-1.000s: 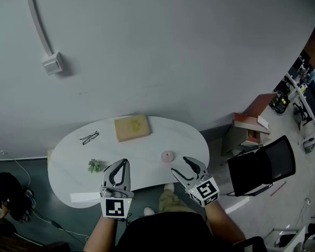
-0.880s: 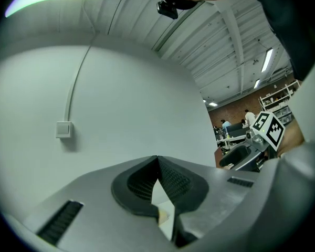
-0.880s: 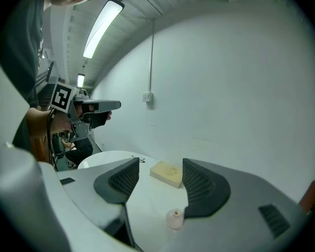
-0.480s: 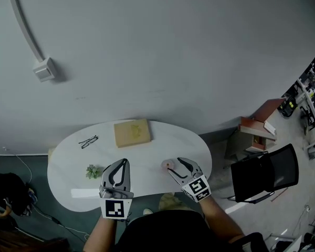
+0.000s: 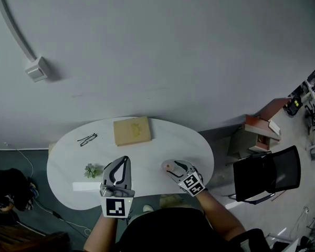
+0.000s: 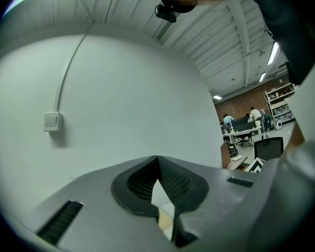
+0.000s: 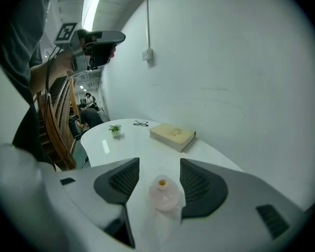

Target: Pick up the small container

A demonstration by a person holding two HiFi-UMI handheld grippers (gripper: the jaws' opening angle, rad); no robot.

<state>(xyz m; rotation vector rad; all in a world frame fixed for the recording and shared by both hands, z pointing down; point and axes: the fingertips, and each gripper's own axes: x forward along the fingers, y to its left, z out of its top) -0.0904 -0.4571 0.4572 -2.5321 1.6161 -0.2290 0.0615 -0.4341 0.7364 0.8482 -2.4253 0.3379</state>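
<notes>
My right hand-held gripper (image 7: 158, 178) straddles the small container (image 7: 161, 196) with its jaws apart, low centre on the tabletop (image 5: 147, 154). I judge the grasp is next: close gently. Only the right gripper view shows that gap. The head view adds my left hand-held gripper (image 5: 124, 161), jaws together and empty.

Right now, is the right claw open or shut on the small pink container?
Open. The right claw has its jaws apart in the right gripper view; the small pink container sits between them, touching neither.
</notes>
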